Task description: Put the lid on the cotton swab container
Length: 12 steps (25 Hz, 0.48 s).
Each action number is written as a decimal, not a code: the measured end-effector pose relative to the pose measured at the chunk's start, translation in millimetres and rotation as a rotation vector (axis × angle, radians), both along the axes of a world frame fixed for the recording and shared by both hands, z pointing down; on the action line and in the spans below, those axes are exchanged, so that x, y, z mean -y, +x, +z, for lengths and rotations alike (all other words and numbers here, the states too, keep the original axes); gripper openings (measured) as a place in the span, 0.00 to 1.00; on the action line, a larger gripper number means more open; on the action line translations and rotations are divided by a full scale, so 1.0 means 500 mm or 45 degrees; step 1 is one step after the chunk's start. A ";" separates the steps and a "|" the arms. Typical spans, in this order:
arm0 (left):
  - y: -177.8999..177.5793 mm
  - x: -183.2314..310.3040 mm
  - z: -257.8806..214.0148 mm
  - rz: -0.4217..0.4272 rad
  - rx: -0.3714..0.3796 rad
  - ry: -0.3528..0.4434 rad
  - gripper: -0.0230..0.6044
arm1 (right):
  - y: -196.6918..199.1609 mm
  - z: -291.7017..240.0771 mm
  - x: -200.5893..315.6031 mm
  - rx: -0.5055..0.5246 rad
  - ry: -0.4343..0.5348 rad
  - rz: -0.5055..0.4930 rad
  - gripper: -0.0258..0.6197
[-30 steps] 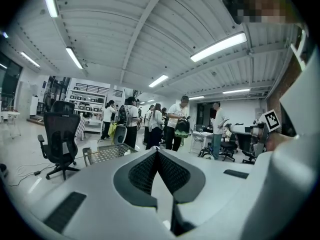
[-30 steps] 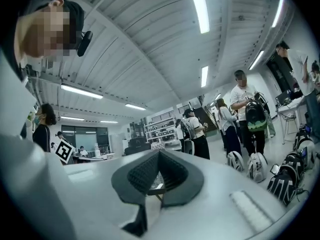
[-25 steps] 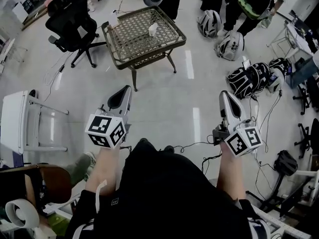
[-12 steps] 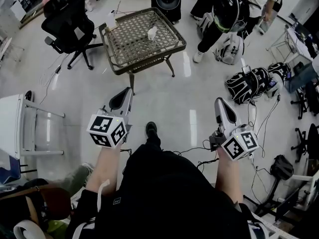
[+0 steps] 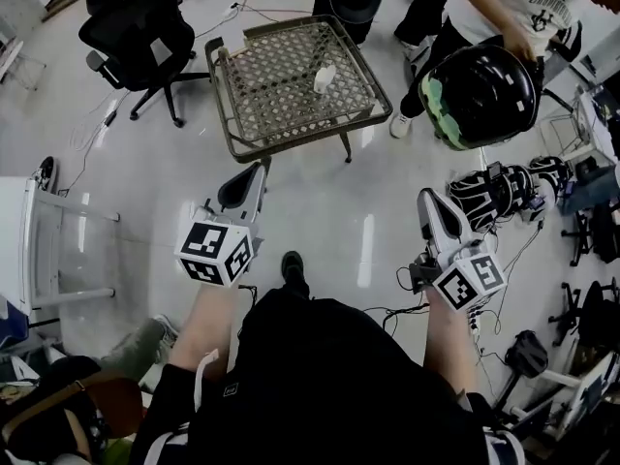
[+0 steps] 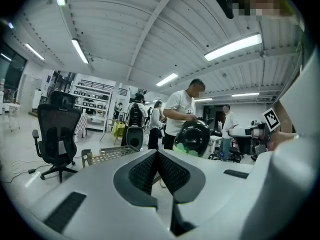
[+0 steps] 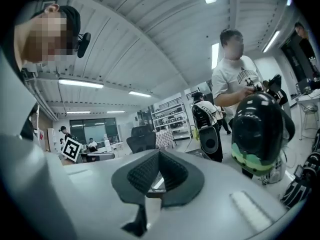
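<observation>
A small white container [image 5: 325,76] stands on a wire-mesh table [image 5: 281,114] across the floor ahead in the head view; I cannot make out a lid at this distance. My left gripper [image 5: 254,172] is held up in the air well short of the table, jaws shut with nothing between them. My right gripper [image 5: 429,200] is level with it to the right, also shut and empty. In the left gripper view the shut gripper [image 6: 156,154] points toward the mesh table [image 6: 107,155]. In the right gripper view the jaws of the right gripper [image 7: 159,155] are closed too.
A person carrying a black helmet [image 5: 481,93] stands just right of the table. A black office chair [image 5: 136,27] sits to its left. Bags and helmets [image 5: 504,187] lie on the floor at right, cables [image 5: 387,284] trail near my feet, and a white table [image 5: 29,240] stands at left.
The view has moved closer to the mesh table. The person with the black helmet has come nearer on the right. Both grippers stay shut and held in much the same pose.
</observation>
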<state>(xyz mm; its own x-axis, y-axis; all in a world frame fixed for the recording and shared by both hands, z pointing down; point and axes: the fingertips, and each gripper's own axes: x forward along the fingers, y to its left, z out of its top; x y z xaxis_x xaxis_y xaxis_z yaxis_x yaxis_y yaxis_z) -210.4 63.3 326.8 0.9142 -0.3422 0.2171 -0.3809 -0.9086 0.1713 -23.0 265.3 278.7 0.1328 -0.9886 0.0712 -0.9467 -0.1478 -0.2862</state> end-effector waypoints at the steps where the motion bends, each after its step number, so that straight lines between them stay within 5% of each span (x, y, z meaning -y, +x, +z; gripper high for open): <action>1: 0.003 0.026 0.006 -0.010 0.003 -0.009 0.04 | 0.007 0.003 0.032 0.009 -0.009 -0.013 0.05; 12: 0.009 0.215 0.068 -0.087 0.059 -0.088 0.04 | 0.039 0.063 0.257 0.090 -0.098 -0.090 0.05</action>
<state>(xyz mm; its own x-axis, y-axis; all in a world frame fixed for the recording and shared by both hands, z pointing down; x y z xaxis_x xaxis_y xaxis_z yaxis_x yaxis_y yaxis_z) -205.8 -44.2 360.9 0.8775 -0.3863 0.2841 -0.4506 -0.8669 0.2132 -3.3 137.0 310.0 0.0548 -0.9866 0.1539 -0.9335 -0.1053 -0.3427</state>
